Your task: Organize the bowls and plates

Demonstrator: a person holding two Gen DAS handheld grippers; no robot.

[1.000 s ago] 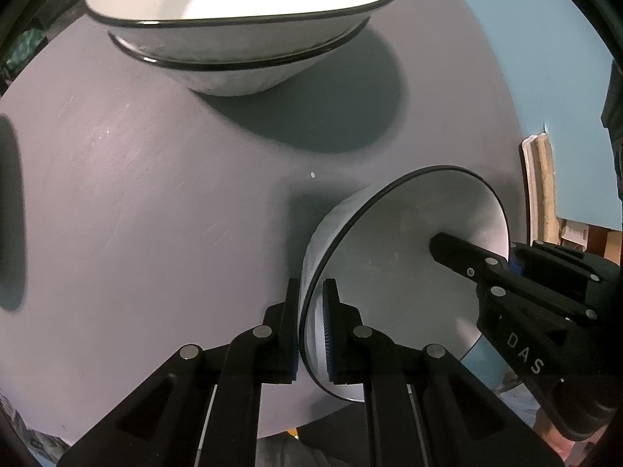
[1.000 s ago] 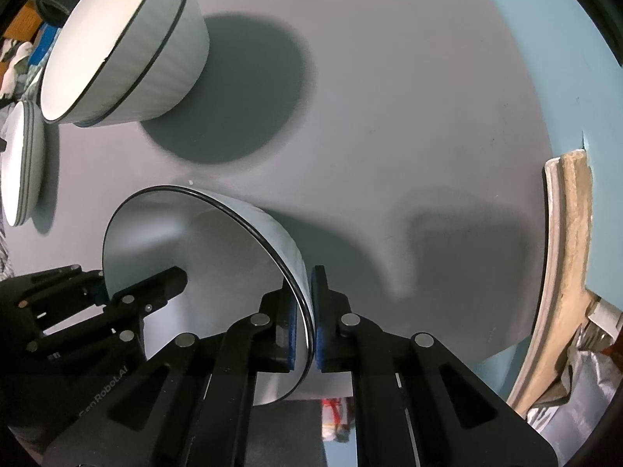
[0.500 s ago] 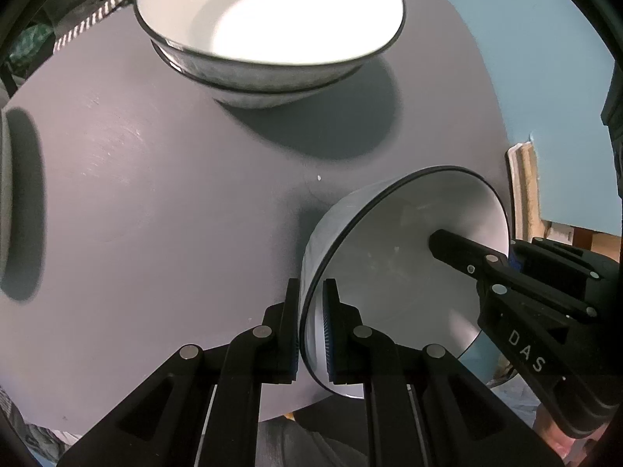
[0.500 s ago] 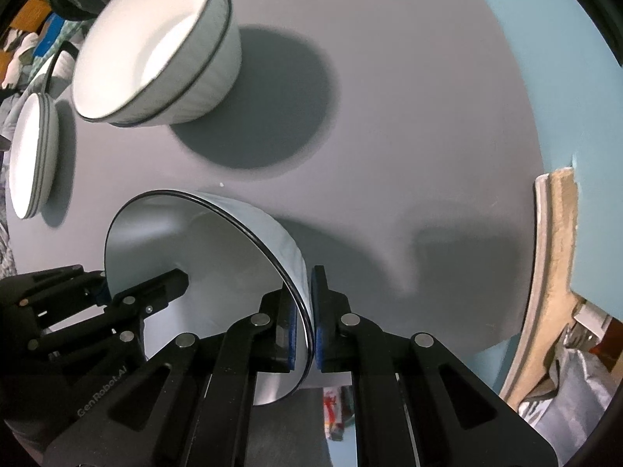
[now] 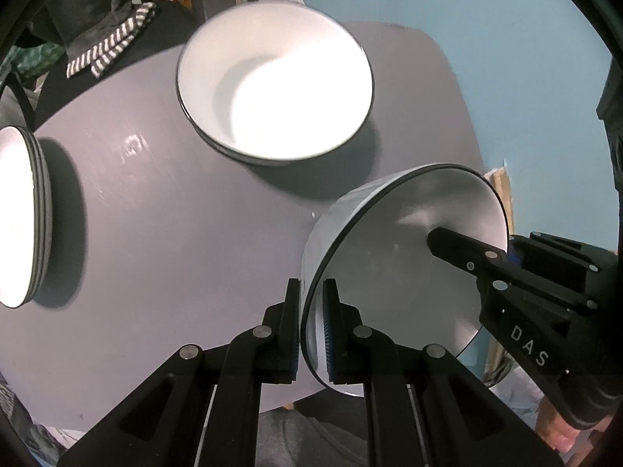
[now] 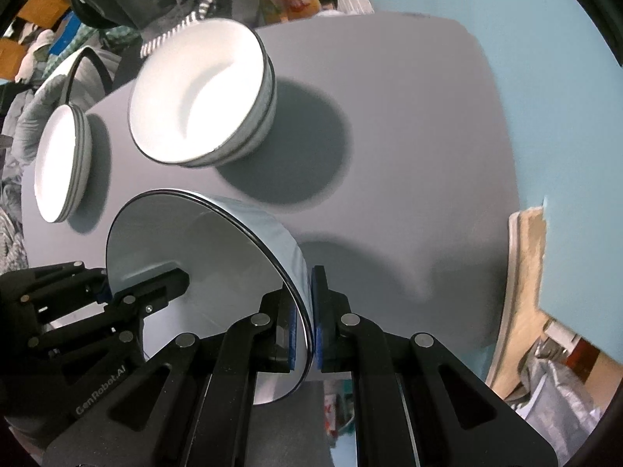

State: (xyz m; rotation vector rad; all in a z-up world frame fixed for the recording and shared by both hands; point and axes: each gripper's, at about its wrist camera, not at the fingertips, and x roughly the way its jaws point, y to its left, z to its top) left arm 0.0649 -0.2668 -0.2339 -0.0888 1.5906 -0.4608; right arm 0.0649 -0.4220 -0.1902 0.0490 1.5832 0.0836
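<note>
Bowl higher — both grippers clamped, level

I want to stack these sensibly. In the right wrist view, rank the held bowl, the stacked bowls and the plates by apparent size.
1. held bowl, though nearness to the camera inflates it
2. stacked bowls
3. plates, farthest away, so unsure

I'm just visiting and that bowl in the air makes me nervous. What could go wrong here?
1. The lifted bowl hangs only by its thin rim, pinched by the left tool and the right tool on opposite sides; if either slips, it could drop onto the table.
2. If it goes onto the stacked bowls, an off-centre landing might knock rims together.
</note>
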